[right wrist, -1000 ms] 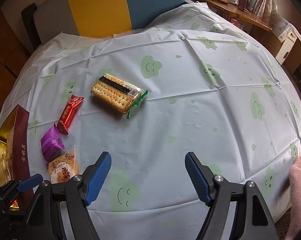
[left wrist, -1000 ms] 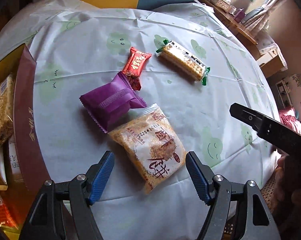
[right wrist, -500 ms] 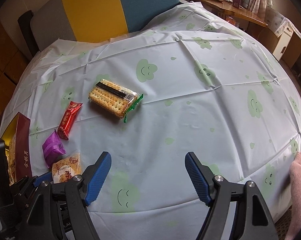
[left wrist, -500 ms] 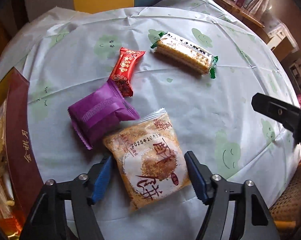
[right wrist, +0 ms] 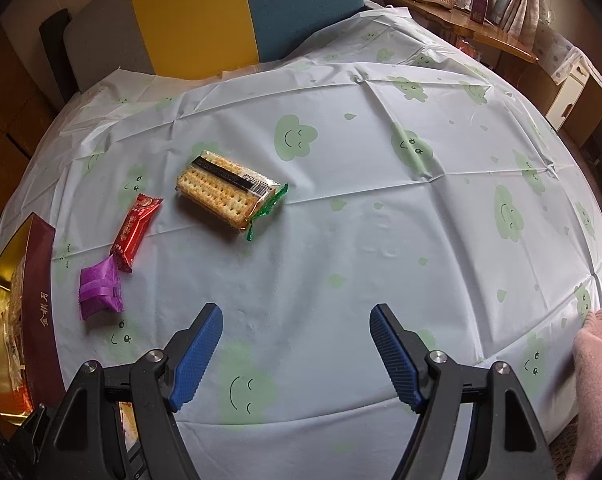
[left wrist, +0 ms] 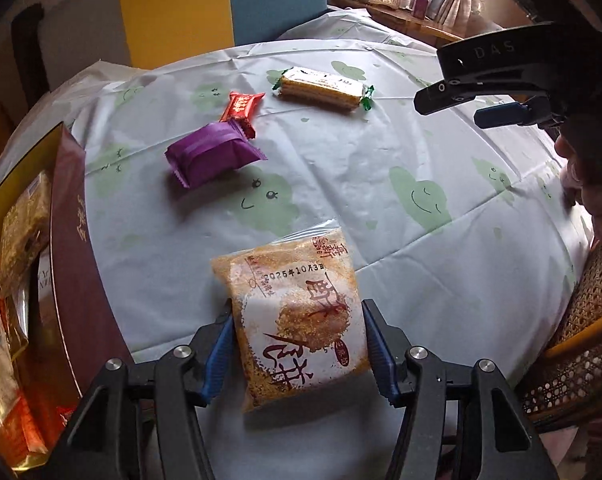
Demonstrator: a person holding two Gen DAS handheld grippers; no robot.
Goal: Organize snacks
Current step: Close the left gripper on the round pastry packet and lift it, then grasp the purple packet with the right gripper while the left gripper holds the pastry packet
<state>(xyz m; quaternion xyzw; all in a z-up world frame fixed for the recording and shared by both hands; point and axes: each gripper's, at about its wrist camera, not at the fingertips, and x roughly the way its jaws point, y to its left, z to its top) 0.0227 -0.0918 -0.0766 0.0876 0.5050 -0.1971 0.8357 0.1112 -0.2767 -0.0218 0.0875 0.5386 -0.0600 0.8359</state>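
We see our left gripper (left wrist: 299, 344) pinching the clear, orange-speckled pastry packet with red lettering (left wrist: 297, 320) between its blue-padded fingers (left wrist: 221, 350), the packet lifted over the near edge of the white tablecloth printed with green smiling clouds (left wrist: 381, 184). Farther off lie a purple foil pouch (left wrist: 211, 154) touching a small red candy wrapper (left wrist: 241, 110), a green-ended cracker pack (left wrist: 321, 90) beyond, and a maroon-and-gold gift box (left wrist: 73, 248) on our left. Our right gripper (right wrist: 295, 354) hovers with fingers spread wide over bare cloth.
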